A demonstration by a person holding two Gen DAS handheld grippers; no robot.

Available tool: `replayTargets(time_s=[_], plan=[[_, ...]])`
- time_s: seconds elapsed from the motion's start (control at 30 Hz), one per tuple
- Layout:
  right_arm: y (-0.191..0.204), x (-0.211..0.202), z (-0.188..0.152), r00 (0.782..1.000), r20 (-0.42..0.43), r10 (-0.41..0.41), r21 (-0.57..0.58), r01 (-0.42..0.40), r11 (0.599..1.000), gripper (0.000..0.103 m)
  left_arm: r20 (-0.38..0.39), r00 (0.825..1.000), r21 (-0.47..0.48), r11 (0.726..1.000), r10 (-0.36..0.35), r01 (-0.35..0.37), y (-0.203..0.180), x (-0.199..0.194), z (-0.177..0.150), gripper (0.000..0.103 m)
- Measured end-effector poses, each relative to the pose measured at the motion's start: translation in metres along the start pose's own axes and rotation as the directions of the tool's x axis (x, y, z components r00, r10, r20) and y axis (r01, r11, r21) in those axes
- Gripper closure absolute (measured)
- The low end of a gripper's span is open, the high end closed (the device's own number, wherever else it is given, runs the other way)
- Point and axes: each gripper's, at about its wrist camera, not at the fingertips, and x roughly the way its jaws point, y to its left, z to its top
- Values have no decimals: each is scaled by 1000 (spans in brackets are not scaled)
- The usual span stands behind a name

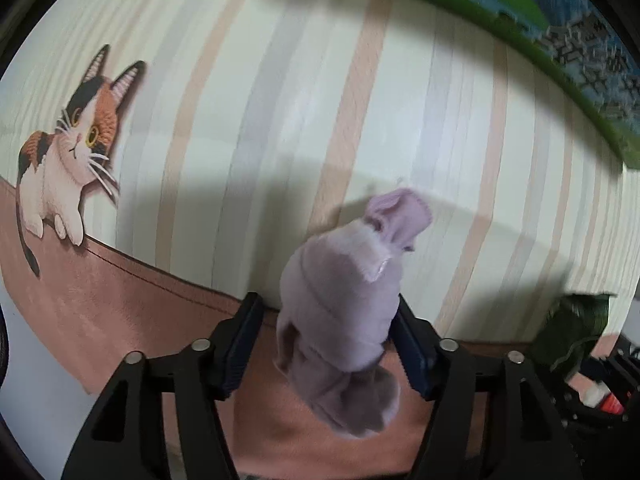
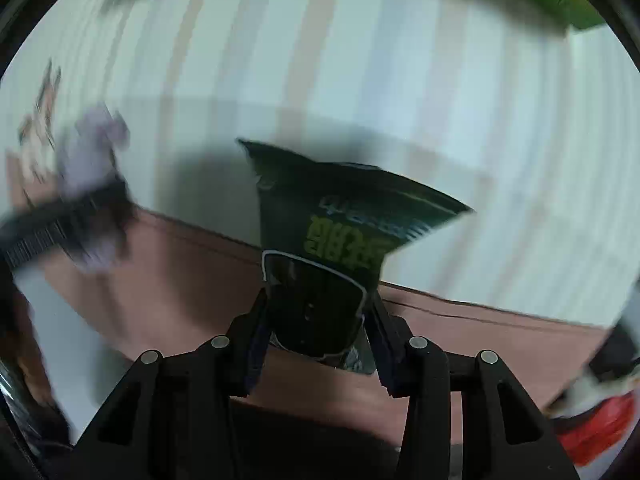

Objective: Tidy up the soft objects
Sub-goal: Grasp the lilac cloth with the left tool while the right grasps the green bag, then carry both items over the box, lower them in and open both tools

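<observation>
Between the fingers of our left gripper [image 1: 326, 344] hangs a lilac plush toy [image 1: 344, 316], lifted off the surface below. We see a soft, fleecy body, rolled or bunched in bands, with a floppy ear-like flap at its far end and a rounded lump at the near end. The right pad presses against its side, while the left pad stands a little clear of it, so we take the grip as a loose hold on the toy.

Our right gripper [image 2: 316, 328] is closed on a dark green snack packet [image 2: 340, 236], pinched at its lower part. Its crimped top edge fans out wide beyond the fingers, and yellow-green lettering runs across its face. A white outlined panel sits on the part between the pads. What the packet holds we cannot tell.

Under both grippers lies a striped mat [image 1: 440, 120] in cream, pale blue and tan, edged by a brown band [image 1: 120, 300]. A printed calico cat [image 1: 68, 152] leans over that band at the left. A green-bordered picture board [image 1: 540, 20] lies at the mat's far right corner.

From the right wrist, the left gripper and its lilac toy appear at the far left, heavily blurred. At the right edge a red and white thing [image 2: 596, 420] shows, perhaps another packet; the blur is too strong to say.
</observation>
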Motion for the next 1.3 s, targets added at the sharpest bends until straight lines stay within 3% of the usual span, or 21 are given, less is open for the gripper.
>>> replayTargets(time_s=[0.13,0.17,0.2,0.23,0.27,0.3,0.33,0.43,0.47,0.6,0.73,0.87,0.93,1.07,1.17,1.2,1.23,1.3], plan=[[-11,-3,0,1000,19,-3,12,3,1000,51,1,1000,4,1000,6,-6,-6,0,-3,27],[-15,-3,0,999,32,14,26,-15,1000,38,0,1000,5,1000,3,-3,-12,-1,-4,29],[-19,-3,0,999,46,25,33,-27,999,32,-2,1000,5,1000,-7,7,-14,-2,-4,31],[-22,-4,-1,998,62,34,46,-37,998,27,-3,1000,11,1000,-2,2,-16,-3,-5,40],[-23,-3,-2,997,67,32,56,-36,998,27,7,1000,19,1000,1,-1,-21,-5,-7,47],[-27,-2,-5,997,73,30,63,-34,997,27,11,1000,31,1000,3,-3,-26,-8,-10,61],[-28,2,-9,997,79,28,69,-34,997,27,6,1000,38,999,0,-1,-28,-9,-13,66],[-39,10,-18,997,56,49,118,-56,991,30,-26,999,60,998,-20,22,-43,-6,-27,66],[-40,13,-19,997,51,61,123,-67,990,44,-29,999,70,997,-16,18,-46,-5,-31,66],[-34,15,-37,999,54,7,66,-11,998,49,-62,998,135,990,-32,41,-72,0,-55,66],[-45,19,-48,998,36,42,73,-45,996,49,-32,999,198,980,25,-18,-92,0,-63,63],[-62,21,-45,997,45,68,118,-72,990,38,-59,997,212,977,47,-33,-107,3,-63,52],[-68,17,-43,996,55,69,125,-75,989,36,-69,996,211,977,49,-33,-130,6,-66,46],[-69,17,-40,994,46,100,156,-106,982,36,-73,996,203,978,56,-40,-150,13,-70,44],[-72,24,-41,993,49,107,168,-113,979,33,-70,996,211,977,53,-37,-150,14,-66,46],[-73,24,-40,993,54,104,174,-112,978,33,-65,997,214,976,51,-36,-145,14,-64,52],[-75,25,-40,993,59,103,182,-113,977,33,-56,997,217,975,50,-36,-139,12,-63,67],[-74,22,-40,993,69,95,195,-106,975,36,-52,997,223,974,58,-45,-139,7,-62,69]])
